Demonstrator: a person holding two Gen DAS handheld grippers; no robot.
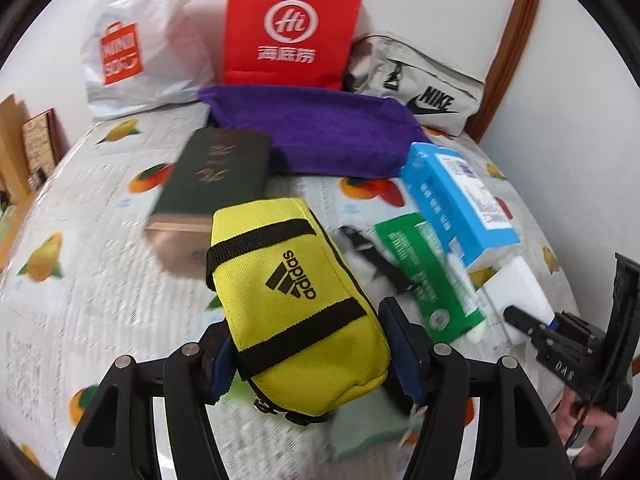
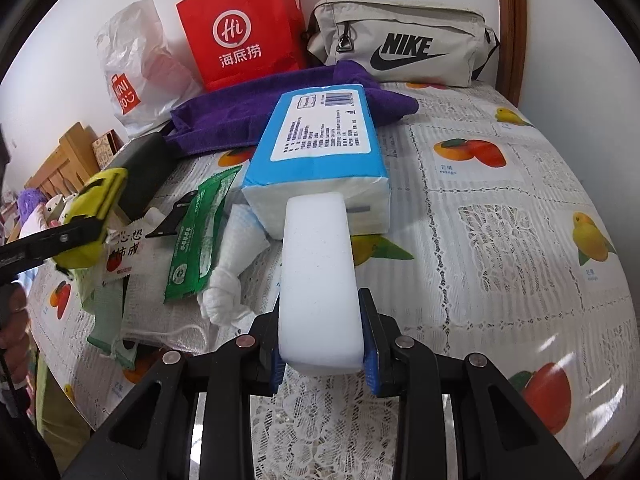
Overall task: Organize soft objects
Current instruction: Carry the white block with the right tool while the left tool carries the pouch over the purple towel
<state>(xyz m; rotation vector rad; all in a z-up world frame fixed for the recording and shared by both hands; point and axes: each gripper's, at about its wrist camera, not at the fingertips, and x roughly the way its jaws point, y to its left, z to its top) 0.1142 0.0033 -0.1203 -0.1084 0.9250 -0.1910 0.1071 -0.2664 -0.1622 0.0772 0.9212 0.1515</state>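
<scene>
My left gripper (image 1: pixel 308 340) is shut on a yellow Adidas pouch (image 1: pixel 296 280), with a blue pad pressed against each side of its near end. From the right wrist view the same pouch (image 2: pixel 96 208) hangs above the table's left side. My right gripper (image 2: pixel 322 344) is shut on a white foam block (image 2: pixel 316 264), whose far end nearly touches a blue tissue pack (image 2: pixel 320 144). The left wrist view shows that block (image 1: pixel 516 288) and the right gripper (image 1: pixel 528 324) at the right edge.
A green wipes packet (image 2: pixel 196 232), a knotted white cloth (image 2: pixel 236 264) and a small printed sachet (image 2: pixel 128 256) lie left of the tissue pack. Behind are a purple towel (image 1: pixel 320 132), a dark green box (image 1: pixel 216 176), a red paper bag (image 1: pixel 288 28), a white plastic bag (image 1: pixel 132 48) and a grey Nike pouch (image 1: pixel 420 80).
</scene>
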